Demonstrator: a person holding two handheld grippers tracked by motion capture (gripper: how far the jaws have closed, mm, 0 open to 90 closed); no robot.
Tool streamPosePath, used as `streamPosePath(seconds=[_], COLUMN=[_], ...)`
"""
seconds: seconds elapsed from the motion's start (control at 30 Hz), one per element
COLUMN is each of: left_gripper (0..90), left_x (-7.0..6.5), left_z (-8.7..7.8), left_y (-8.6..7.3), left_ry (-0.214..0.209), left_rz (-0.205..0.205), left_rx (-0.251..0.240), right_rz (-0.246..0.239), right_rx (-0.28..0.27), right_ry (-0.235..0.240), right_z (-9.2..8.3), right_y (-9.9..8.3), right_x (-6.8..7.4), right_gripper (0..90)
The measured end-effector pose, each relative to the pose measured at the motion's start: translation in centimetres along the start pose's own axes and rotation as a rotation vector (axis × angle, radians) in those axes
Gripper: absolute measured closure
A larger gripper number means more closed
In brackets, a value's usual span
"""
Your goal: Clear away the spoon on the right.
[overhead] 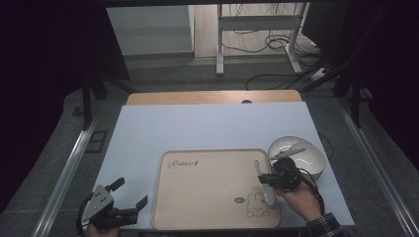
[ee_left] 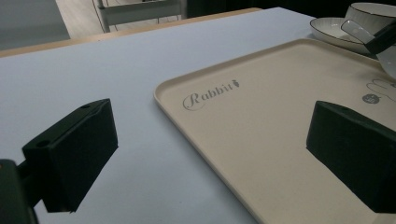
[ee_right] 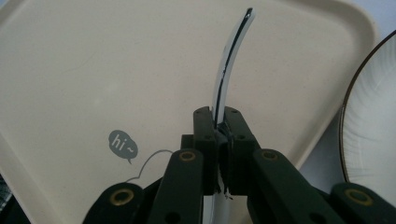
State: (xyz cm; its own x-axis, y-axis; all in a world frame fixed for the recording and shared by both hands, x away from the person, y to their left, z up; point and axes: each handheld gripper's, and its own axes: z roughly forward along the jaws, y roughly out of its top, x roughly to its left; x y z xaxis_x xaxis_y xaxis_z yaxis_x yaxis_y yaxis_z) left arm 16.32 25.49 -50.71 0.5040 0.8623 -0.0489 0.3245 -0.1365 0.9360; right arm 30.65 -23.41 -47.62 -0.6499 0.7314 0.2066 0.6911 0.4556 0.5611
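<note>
Nearest the high camera, the left gripper (overhead: 129,196) sits just off the tray's (overhead: 212,217) near left corner, its jaws spread wide with nothing between them; one jaw stands over bare white table (overhead: 207,126), the other over the tray's left rim; wide open table lies left of the tray and beyond its far edge. Over the tray's right side the right gripper (overhead: 264,178) has its jaws pressed together on a white spoon (overhead: 267,190), pinching the handle; the spoon's bowl lies down by the rabbit drawing at the tray's near right corner, its handle reaching toward the far edge. Two white bowls (overhead: 301,153) sit just off the tray's far right corner, close to its rim.
</note>
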Motion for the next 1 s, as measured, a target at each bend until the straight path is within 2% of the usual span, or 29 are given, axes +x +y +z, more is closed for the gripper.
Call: streamPosePath(seconds=[0.27, 0.67, 0.87, 1.0], left_gripper=[1.9, 1.9, 2.0, 2.0], left_x=[0.0, 0.0, -0.1, -0.1], left_z=[0.0, 0.0, 0.0, 0.0], left_y=[0.0, 0.0, 0.0, 0.0], left_ry=[0.0, 0.002, 0.004, 0.006], left_rz=[0.0, 0.002, 0.003, 0.004], left_rx=[-0.001, 0.002, 0.004, 0.002], right_rz=[0.007, -0.01, -0.032, -0.05], right_rx=[0.009, 0.022, 0.005, -0.021], right_ry=[0.01, -0.055, -0.077, -0.088], right_z=[0.7, 1.6, 1.1, 0.5], right_y=[-0.3, -1.1, -1.0, -0.9], right_x=[-0.3, -0.6, -0.5, -0.3], right_gripper=[85.0, 77.9, 75.7, 78.5])
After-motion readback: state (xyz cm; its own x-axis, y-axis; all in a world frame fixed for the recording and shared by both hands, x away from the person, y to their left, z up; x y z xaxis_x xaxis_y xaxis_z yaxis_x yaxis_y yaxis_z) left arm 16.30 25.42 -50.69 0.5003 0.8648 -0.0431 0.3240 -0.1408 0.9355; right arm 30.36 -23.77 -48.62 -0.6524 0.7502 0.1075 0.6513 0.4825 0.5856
